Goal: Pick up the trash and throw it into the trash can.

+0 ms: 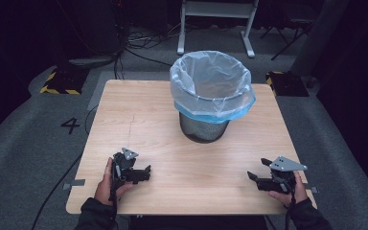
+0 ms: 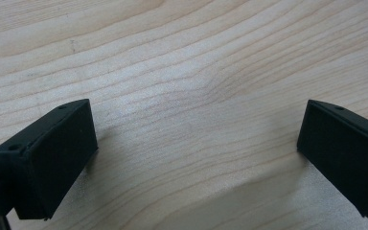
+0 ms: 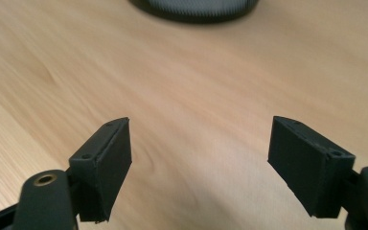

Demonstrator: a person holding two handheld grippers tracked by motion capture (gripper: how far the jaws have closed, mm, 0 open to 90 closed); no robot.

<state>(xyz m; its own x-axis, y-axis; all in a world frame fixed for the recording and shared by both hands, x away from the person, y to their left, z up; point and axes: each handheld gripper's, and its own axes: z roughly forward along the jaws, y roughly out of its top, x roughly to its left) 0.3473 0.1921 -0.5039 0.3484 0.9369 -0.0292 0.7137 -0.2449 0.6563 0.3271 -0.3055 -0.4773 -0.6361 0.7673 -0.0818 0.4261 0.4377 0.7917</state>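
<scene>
bin (image 3: 194, 8) base cut off by the top edge — blurred too.

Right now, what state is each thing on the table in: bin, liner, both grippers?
Waste bin: upright on the table, far centre.
Bin liner: fitted, folded over the rim, mouth open.
Left gripper: jaws open, nothing between them, low over bare wood.
Right gripper: jaws open, nothing between them, aimed toward the bin's base.

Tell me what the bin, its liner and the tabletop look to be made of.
Bin: dark perforated metal mesh, going by the fine grid on its wall; probably steel. Liner: thin translucent plastic film, pale blue and crinkled, folded over the rim. Tabletop: light wood-grain surface, smooth and matt; the even pattern suggests laminate, though solid wood can't be ruled out.
</scene>
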